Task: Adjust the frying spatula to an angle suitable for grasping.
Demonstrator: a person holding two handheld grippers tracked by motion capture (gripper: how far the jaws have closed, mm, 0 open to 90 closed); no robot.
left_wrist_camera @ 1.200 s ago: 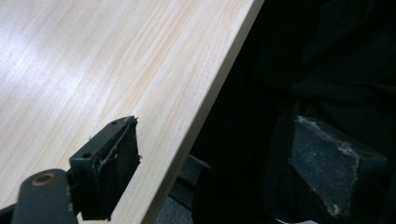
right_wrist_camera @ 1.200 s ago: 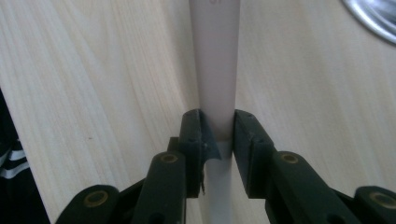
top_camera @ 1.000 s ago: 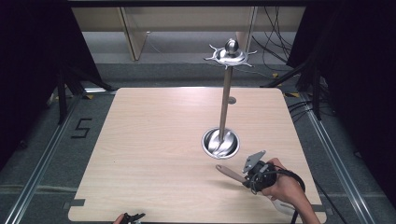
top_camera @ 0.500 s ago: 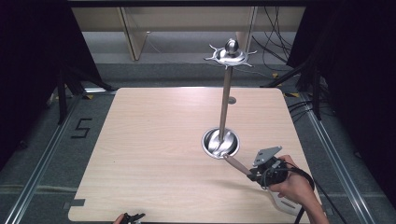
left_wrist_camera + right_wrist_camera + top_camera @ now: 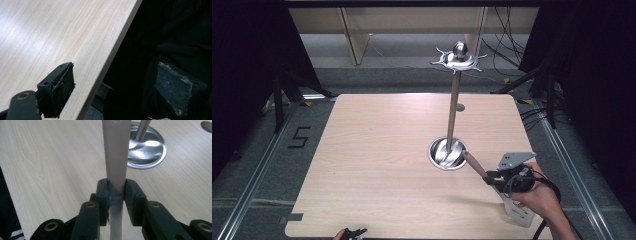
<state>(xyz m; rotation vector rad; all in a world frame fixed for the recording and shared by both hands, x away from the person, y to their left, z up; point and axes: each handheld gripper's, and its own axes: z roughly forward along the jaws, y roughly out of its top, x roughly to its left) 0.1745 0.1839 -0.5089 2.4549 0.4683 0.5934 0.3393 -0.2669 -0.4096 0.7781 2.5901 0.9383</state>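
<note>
Left, near edge: the left hand-held gripper (image 5: pixel 354 233) sits at the front edge of the surface (image 5: pixel 377 165), just inside the high view. In the left gripper view its jaws stand wide apart, one over the light wood and the other beyond the edge, with nothing between them; it takes no part in the work.

Centre: the utensil stand (image 5: pixel 452 110), a slim metal pole rising from a round polished base (image 5: pixel 447 153) and topped by a disc with hook-like arms (image 5: pixel 455 59), stands right of the surface's middle. No utensils hang from the arms. A small round fitting (image 5: pixel 460 107) lies in the surface behind the pole.

Right, near: the right hand-held gripper (image 5: pixel 490 179), held in the person's hand (image 5: pixel 539 197), is clamped on the beige handle (image 5: pixel 115 155) of a utensil. In the right gripper view the jaws press both sides of the handle. The handle runs up and left toward the base, its far end just beside or over the rim; whether it touches cannot be told.

Step in hand, as judged: carrying the utensil to the stand. The next move likely calls for lifting the handle clear of the base, raising it to the level of the arms, and aligning its end with one hook before releasing.
</note>
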